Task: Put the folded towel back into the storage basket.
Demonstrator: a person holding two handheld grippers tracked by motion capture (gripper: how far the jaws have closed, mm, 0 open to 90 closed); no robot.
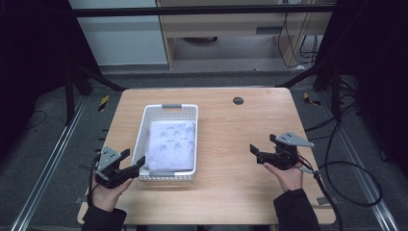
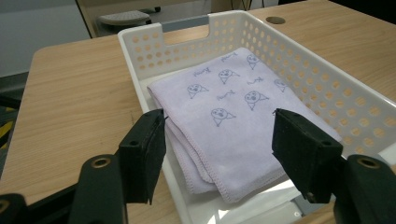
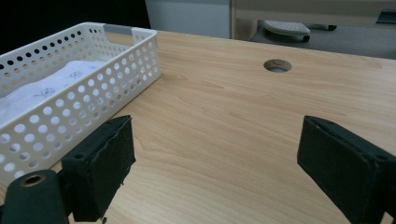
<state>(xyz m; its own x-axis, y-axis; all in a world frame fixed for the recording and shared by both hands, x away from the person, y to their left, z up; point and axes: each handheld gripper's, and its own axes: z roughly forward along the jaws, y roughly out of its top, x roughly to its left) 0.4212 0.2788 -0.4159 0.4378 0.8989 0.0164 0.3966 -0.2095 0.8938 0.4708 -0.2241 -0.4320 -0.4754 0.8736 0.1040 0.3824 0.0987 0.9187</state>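
A white perforated basket (image 1: 142,126) stands on the left half of the wooden table (image 1: 240,139). Inside it lies a folded pale lilac towel (image 1: 173,144) printed with small dark figures, seen close in the left gripper view (image 2: 233,116). My left gripper (image 1: 131,162) hovers at the basket's near left corner, jaws wide open and empty, straddling the towel's near corner (image 2: 219,140). My right gripper (image 1: 262,147) is held over bare wood at the right, open and empty (image 3: 215,163), with the basket (image 3: 84,93) off to its left.
A round cable hole (image 1: 238,100) sits near the table's far edge. Black frame legs, floor rails and cables surround the table. A cable trails from the right gripper off the table's right side. Bare wood stretches between the basket and the right gripper.
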